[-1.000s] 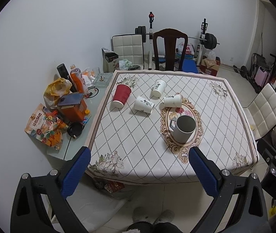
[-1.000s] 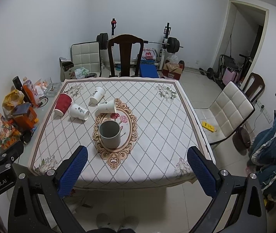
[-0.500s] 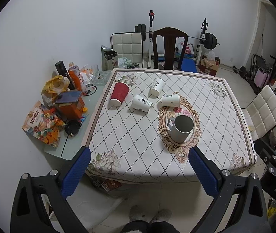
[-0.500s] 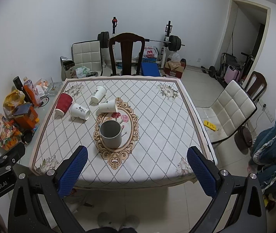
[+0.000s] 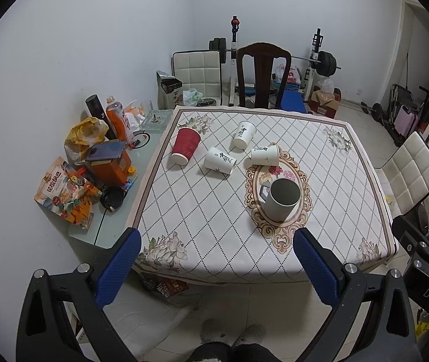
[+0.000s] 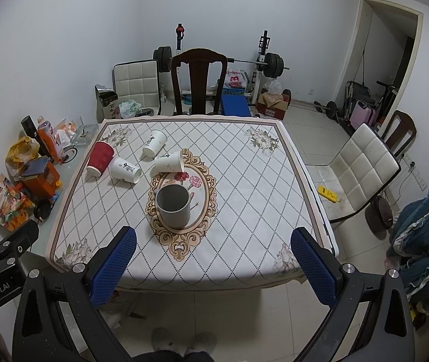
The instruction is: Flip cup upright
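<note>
red cup (image 5: 185,145) on its side, grey mug (image 5: 281,200) upright, both grippers spread wide

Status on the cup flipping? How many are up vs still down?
Done: only the grey mug stands upright. In hand: nothing; the left gripper and right gripper are both open, short of the table. Left: the red cup and three white paper cups lie on their sides.

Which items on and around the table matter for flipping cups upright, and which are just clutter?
Job:
red cup, on its side
three white paper cups, on their sides
left gripper
right gripper

Clutter:
grey mug, already upright
snack bag
orange bottle
</note>
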A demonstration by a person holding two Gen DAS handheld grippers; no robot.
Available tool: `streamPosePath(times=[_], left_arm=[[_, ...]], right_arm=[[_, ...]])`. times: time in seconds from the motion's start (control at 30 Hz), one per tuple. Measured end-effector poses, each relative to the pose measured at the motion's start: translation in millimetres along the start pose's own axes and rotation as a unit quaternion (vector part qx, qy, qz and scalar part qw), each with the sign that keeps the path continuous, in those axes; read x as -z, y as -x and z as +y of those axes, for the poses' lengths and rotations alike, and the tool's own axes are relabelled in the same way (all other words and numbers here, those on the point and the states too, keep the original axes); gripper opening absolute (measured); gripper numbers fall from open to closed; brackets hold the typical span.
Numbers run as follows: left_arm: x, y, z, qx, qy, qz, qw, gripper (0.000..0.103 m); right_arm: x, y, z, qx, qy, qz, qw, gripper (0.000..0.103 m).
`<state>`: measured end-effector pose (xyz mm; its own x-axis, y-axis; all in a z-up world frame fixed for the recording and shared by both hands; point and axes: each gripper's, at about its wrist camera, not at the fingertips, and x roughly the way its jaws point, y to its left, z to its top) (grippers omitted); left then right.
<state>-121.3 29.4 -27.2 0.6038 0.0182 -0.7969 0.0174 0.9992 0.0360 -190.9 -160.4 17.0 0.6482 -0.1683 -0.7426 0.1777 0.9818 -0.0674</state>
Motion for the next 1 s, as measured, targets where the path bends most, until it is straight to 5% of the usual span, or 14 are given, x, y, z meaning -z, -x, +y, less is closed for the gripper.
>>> streamPosePath(times=[1.0], left_arm=[[3.0,5.2,8.7,-0.003,0.001,-0.002,1.0,0.103]], right_arm=[[5.6,6.5,12.3,-0.005,0.0,0.0,1.0,0.103]])
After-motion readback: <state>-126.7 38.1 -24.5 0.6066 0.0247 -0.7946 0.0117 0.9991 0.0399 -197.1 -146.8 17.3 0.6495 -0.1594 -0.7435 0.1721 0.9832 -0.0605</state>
